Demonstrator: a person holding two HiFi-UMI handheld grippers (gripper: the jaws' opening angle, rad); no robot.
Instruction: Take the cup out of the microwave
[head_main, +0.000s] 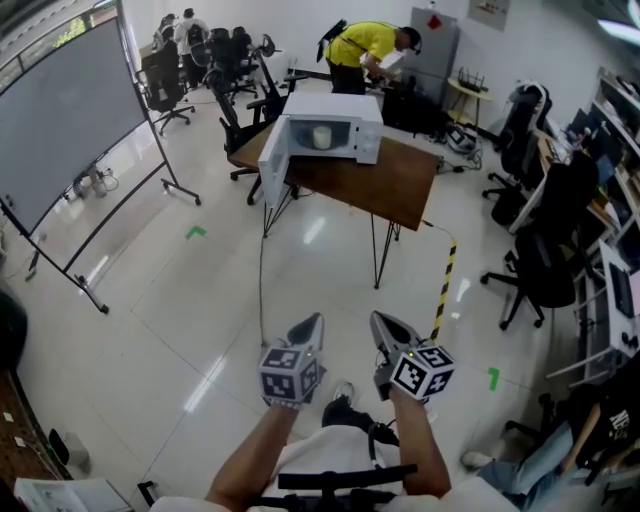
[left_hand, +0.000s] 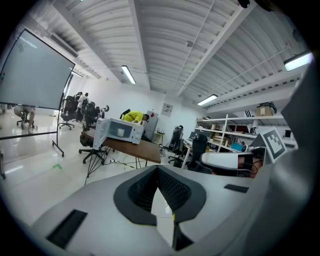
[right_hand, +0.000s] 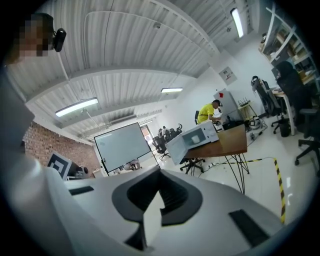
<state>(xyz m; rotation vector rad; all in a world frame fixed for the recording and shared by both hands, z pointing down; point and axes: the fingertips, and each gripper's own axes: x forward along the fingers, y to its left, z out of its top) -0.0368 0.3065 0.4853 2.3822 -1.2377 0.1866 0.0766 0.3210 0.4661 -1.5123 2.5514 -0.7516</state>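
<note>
A white microwave (head_main: 352, 118) stands on a brown table (head_main: 400, 185) far ahead, its door (head_main: 275, 165) swung open to the left. A pale cup (head_main: 322, 137) sits inside the cavity. The cup (left_hand: 121, 132) also shows small in the left gripper view, and the cup (right_hand: 195, 139) in the right gripper view. My left gripper (head_main: 312, 328) and right gripper (head_main: 384, 326) are held side by side low in the head view, over the floor and well short of the table. Both are shut with nothing between the jaws; the left gripper (left_hand: 158, 170) and right gripper (right_hand: 159, 172) point toward the microwave.
A rolling whiteboard (head_main: 70, 110) stands at the left. Black office chairs (head_main: 540, 270) and desks line the right side, more chairs at the back. A person in a yellow shirt (head_main: 365, 45) bends over behind the table. A yellow-black floor strip (head_main: 445, 280) runs from the table.
</note>
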